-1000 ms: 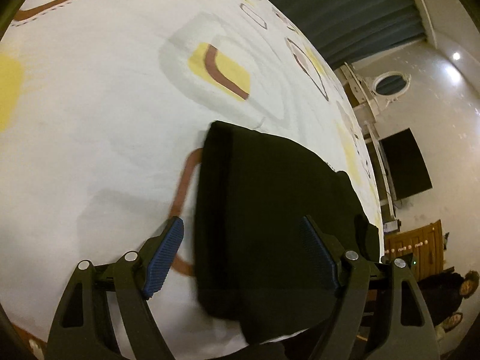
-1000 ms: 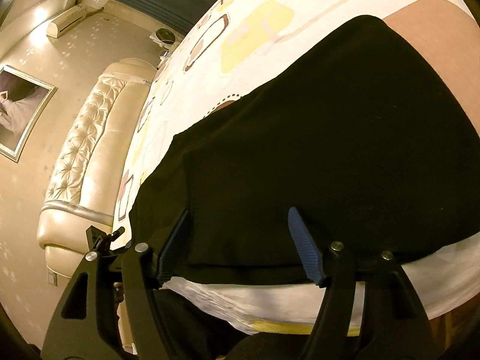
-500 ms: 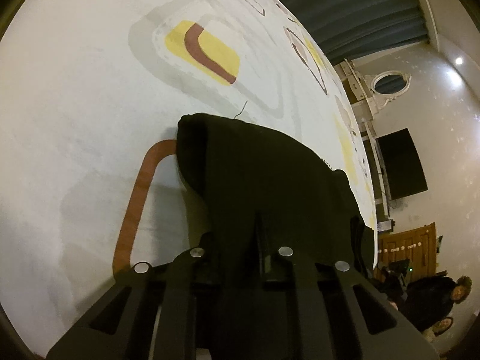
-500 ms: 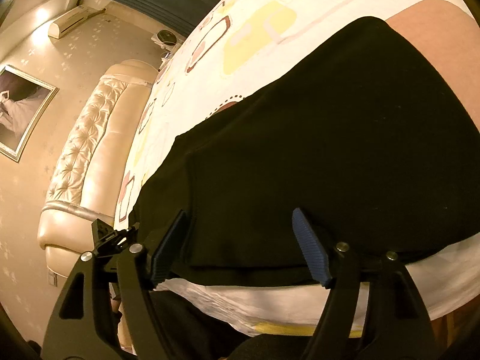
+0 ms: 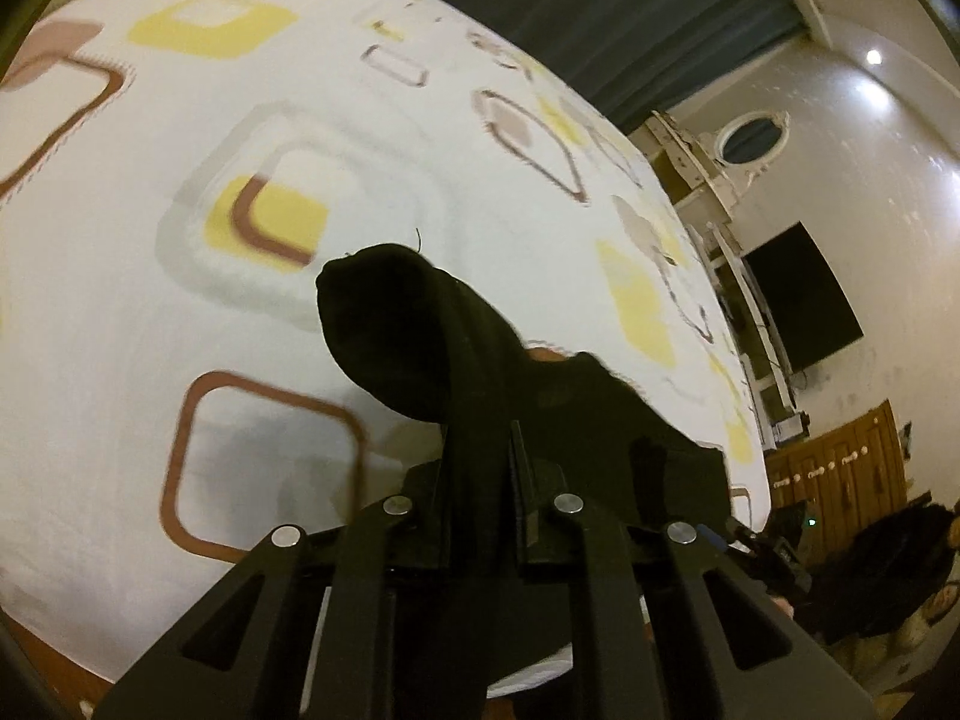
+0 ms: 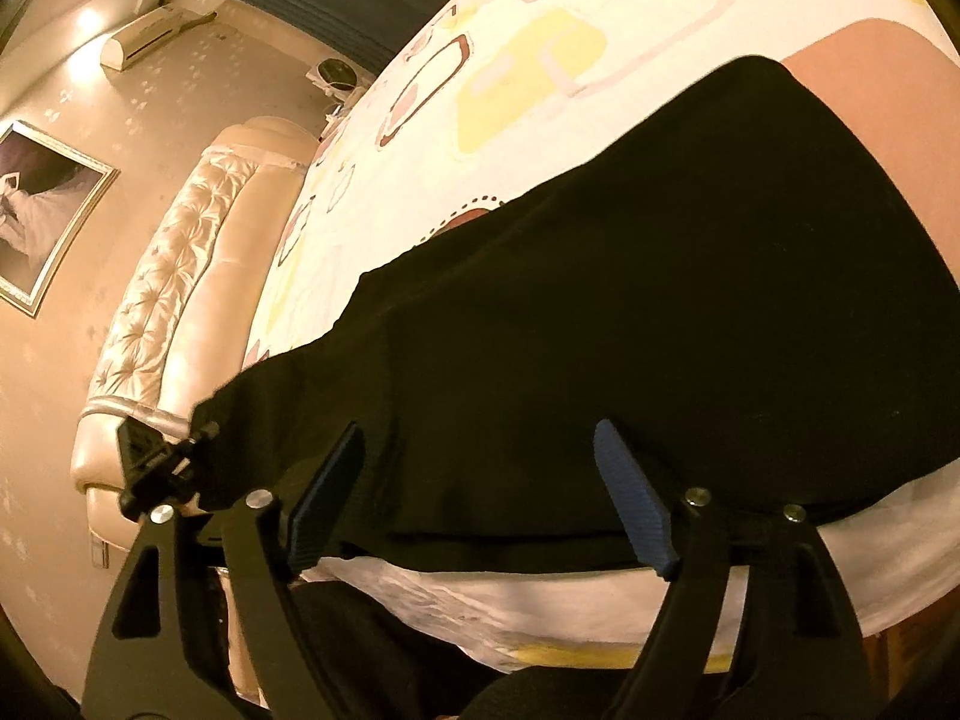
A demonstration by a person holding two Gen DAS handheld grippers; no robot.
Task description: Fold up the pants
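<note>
left gripper [image 5: 480, 468] squeezed tight on black cloth, lifted up off the bed, fingers close together. right gripper [image 6: 480, 498] wide apart, low over the cloth, blue pads [image 6: 630, 504] showing, nothing pinched between them

Black pants [image 6: 630, 312] on patterned bedsheet [image 6: 540, 60], spread right hand-held gripper [image 6: 480, 492] above.

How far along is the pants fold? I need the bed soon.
Done: the pants already lie doubled on the bed, with stacked layers showing at the near edge. In hand: the left gripper is shut on one end and has it raised off the sheet, while the right gripper hovers open over the near edge. Left: carrying the raised end across, laying it down and releasing.
</note>
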